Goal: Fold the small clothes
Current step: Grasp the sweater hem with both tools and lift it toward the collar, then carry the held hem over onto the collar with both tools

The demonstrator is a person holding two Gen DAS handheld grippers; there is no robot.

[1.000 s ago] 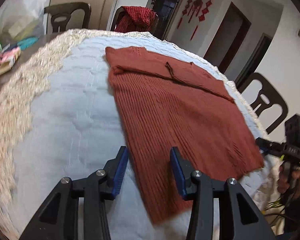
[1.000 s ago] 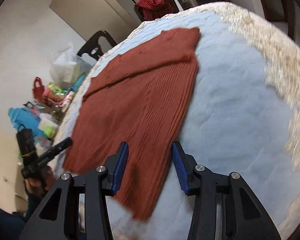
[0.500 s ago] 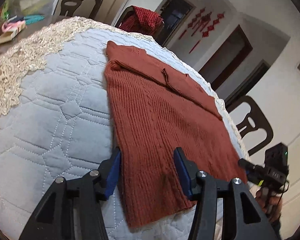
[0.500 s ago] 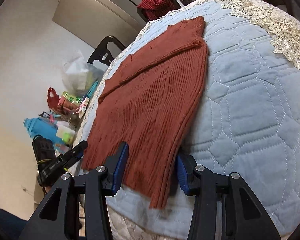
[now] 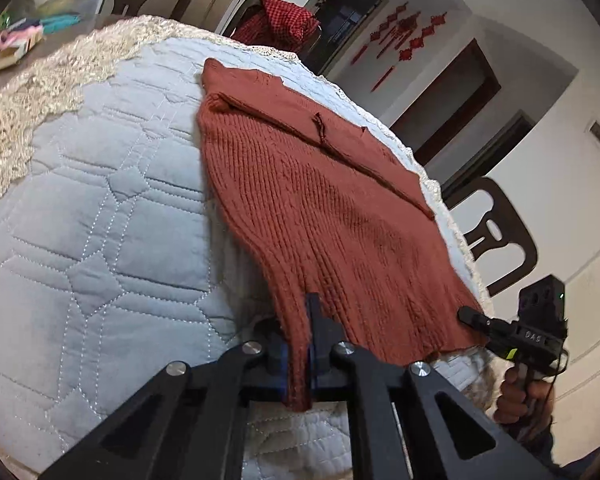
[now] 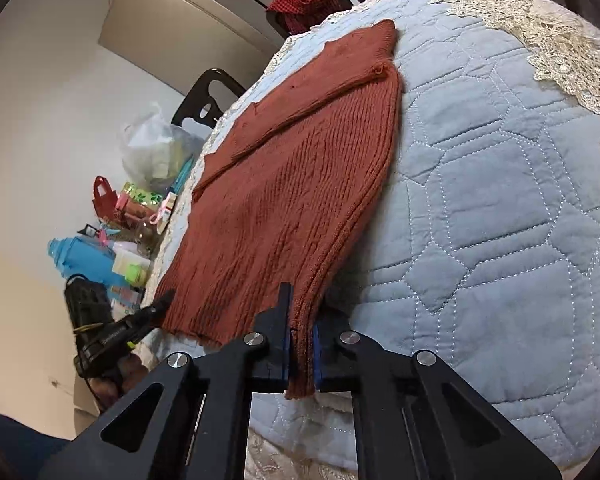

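A rust-red ribbed knit sweater [image 5: 312, 208] lies spread on a pale blue quilted cover [image 5: 100, 216], its sleeves folded across the far end. My left gripper [image 5: 299, 356] is shut on the near left corner of its hem, and the cloth rises off the cover there. The same sweater [image 6: 300, 184] fills the right wrist view, where my right gripper [image 6: 301, 354] is shut on the near right hem corner. Each view also shows the other gripper at the hem's opposite corner, the right gripper [image 5: 480, 320] and the left gripper [image 6: 156, 308], each held by a hand.
Cream lace trim [image 6: 560, 40] borders the quilt. Dark chairs [image 5: 496, 232] stand around the table, one with a red checked cloth [image 5: 280, 20] over it. A white plastic bag [image 6: 152, 148], a blue bottle [image 6: 88, 260] and small clutter sit beside the table's left side.
Both grippers went from open astride the hem corners to shut on them. The near hem is now pinched and lifted slightly off the quilt.
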